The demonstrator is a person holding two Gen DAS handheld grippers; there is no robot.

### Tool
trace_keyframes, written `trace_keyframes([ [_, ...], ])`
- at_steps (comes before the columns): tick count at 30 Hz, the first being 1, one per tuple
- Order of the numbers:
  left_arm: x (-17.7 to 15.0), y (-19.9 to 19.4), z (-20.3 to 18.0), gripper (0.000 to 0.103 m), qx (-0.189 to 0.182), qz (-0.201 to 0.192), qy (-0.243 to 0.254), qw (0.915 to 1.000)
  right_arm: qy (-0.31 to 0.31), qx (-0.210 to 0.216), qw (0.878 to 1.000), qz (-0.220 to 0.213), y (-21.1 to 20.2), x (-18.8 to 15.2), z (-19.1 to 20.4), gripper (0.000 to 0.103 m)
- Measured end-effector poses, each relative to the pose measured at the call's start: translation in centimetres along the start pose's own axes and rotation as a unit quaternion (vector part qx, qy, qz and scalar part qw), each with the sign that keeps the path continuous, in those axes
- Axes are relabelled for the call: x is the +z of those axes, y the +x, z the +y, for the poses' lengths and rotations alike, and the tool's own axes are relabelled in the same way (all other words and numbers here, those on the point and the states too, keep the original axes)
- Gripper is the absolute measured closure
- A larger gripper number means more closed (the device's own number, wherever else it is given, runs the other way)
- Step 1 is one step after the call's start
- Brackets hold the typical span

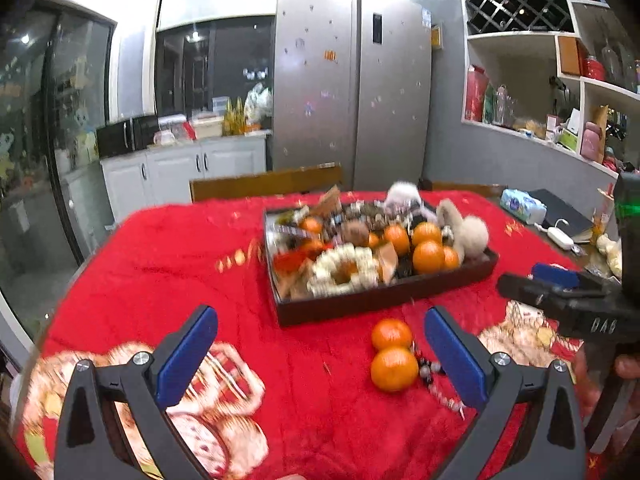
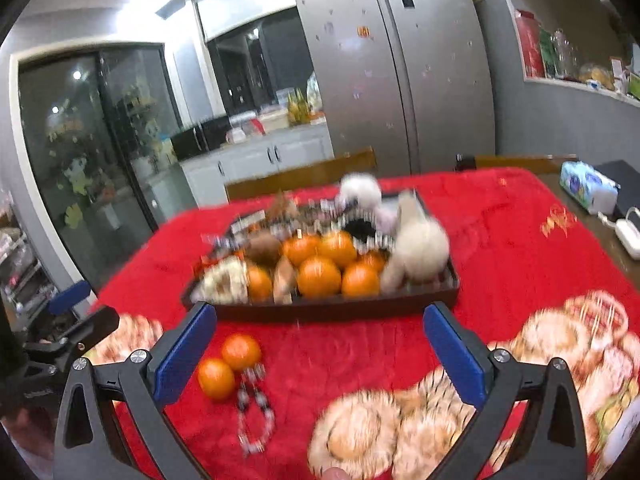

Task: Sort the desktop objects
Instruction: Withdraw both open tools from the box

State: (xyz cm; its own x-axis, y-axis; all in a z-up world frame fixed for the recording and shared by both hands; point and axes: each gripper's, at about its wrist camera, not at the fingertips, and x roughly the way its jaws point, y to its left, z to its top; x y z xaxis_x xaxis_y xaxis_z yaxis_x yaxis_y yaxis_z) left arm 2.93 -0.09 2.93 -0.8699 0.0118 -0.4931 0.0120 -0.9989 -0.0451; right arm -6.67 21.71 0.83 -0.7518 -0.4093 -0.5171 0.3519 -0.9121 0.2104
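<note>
A dark tray [image 1: 384,300] on the red cloth holds several oranges [image 1: 428,256], a white flower ring [image 1: 344,270], fluffy pompoms [image 1: 474,236] and small trinkets. It also shows in the right wrist view [image 2: 328,310]. Two oranges [image 1: 393,354] and a bead bracelet [image 1: 438,384] lie on the cloth in front of the tray; the same oranges [image 2: 228,364] and bracelet [image 2: 256,412] show in the right wrist view. My left gripper [image 1: 320,356] is open and empty, above the cloth to the left of the oranges. My right gripper [image 2: 320,356] is open and empty, before the tray.
The red cloth [image 1: 180,264] with printed figures covers the table. A tissue pack [image 1: 522,206], a black book [image 1: 560,210] and a white charger [image 1: 560,238] lie at the right edge. A wooden chair back [image 1: 264,182] stands behind the table. The right gripper's body [image 1: 568,304] is at the right.
</note>
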Motion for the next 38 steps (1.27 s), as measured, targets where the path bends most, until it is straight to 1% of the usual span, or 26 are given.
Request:
trace_keyframes([
  [4,-1.5,1.8,0.4,0.000,0.010,0.023,-0.009,0.9996,-0.006,-0.004,0.999,0.040,2.1,-2.2,0.6,0.000],
  [6,-2.3,2.0,1.1,0.000,0.024,0.013,-0.029,0.9992,-0.011,-0.006,0.999,0.052,2.8,-3.1,0.8,0.000],
  [7,-2.6,2.1,1.3,0.000,0.032,0.009,-0.035,0.9988,-0.015,-0.010,0.999,0.052,3.0,-3.5,0.7,0.000],
  [8,-2.8,2.2,1.5,0.000,0.034,0.013,-0.041,0.9985,-0.016,-0.014,0.999,0.049,3.0,-3.8,0.8,0.000],
  [10,-2.7,2.2,1.8,0.000,0.029,0.013,-0.049,0.9983,-0.019,-0.023,0.999,0.039,2.8,-4.3,0.7,0.000],
  [12,-2.7,2.4,1.9,0.000,0.022,0.014,-0.049,0.9985,-0.016,-0.035,0.998,0.040,2.7,-4.2,0.6,0.000],
  [15,-2.6,1.9,1.7,0.000,0.022,0.009,-0.042,0.9988,-0.024,-0.044,0.998,0.023,2.0,-4.2,0.9,0.000],
  [19,-2.5,1.2,0.8,0.000,0.025,-0.012,-0.018,0.9994,-0.057,-0.055,0.997,0.014,1.6,-4.2,2.2,0.000],
  [23,-2.5,0.7,0.2,0.000,0.026,-0.026,-0.004,0.9993,-0.069,-0.058,0.996,0.002,1.1,-4.2,2.7,0.000],
  [33,-2.5,0.9,0.2,0.000,0.024,-0.021,-0.003,0.9995,-0.069,-0.059,0.996,0.000,1.0,-4.2,2.9,0.000],
  [38,-2.5,0.9,0.2,0.000,0.025,-0.021,-0.003,0.9995,-0.062,-0.052,0.997,0.003,1.1,-4.1,2.6,0.000],
])
